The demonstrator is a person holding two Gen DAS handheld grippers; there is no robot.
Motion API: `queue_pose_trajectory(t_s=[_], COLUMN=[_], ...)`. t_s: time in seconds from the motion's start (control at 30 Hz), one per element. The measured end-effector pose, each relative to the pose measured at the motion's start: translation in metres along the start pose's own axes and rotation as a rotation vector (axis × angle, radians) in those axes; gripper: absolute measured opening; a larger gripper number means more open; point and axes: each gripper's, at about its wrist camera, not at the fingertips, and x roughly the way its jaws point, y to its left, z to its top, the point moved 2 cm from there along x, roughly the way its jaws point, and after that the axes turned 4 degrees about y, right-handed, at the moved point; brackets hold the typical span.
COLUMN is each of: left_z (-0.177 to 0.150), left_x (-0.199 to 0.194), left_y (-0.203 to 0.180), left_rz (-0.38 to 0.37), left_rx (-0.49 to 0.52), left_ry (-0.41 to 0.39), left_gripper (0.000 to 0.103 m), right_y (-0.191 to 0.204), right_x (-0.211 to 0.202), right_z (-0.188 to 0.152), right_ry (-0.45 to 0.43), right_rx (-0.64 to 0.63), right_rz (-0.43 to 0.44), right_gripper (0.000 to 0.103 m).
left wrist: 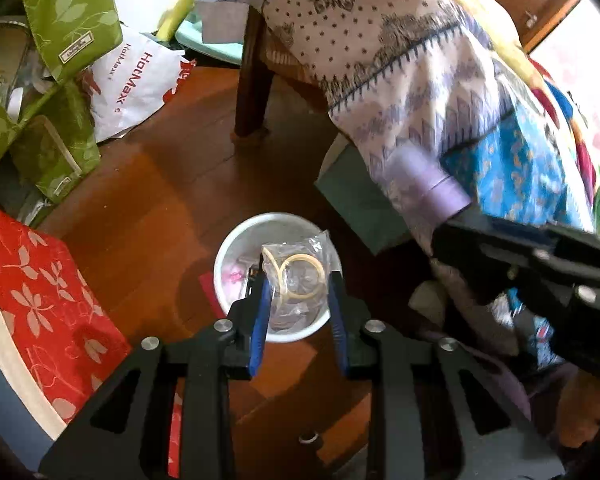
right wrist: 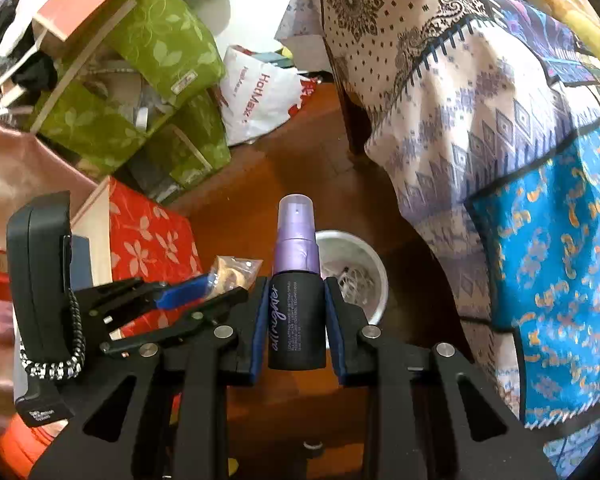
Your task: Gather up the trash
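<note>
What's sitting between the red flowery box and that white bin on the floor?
Mostly bare wooden floor separates the red flowery box from the white bin; a small red scrap lies against the bin's side. The left wrist view shows it best.

Wooden floor (left wrist: 172,184) all around, dark chair leg (left wrist: 252,80) planted on it. A patterned cloth (left wrist: 400,80) drapes over the chair, blue fabric (right wrist: 560,264) hanging beside it. Green leaf-print boxes (right wrist: 160,40) piled up left, a white HotMax bag (left wrist: 136,80) just behind, a red floral box (left wrist: 40,288) nearest.
</note>
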Motion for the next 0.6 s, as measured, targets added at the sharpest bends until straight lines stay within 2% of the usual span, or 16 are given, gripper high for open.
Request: queue_pose_trajectory(t_s=[0.13, 0.37, 0.6], left_z=[0.008, -0.002, -0.029], left_x=[-0.005, -0.034, -0.110], left_y=[0.003, 0.000, -0.025], left_rz=[0.036, 0.072, 0.068], left_rx=[-0.026, -0.001, 0.056], left_ry=[-0.030, -0.058, -0.183], left_gripper=[0.036, 0.036, 0.036], right_y=[-0.008, -0.011, 0.006], right_x=[-0.008, -0.032, -0.098], right_z=[0.003, -0.008, -0.035], right_ry=[-0.019, -0.070, -0.202], right_rx=[0.026, 0.016, -0.027], right_rz=[0.001, -0.062, -0.147], right_gripper=[0.047, 0.047, 0.047])
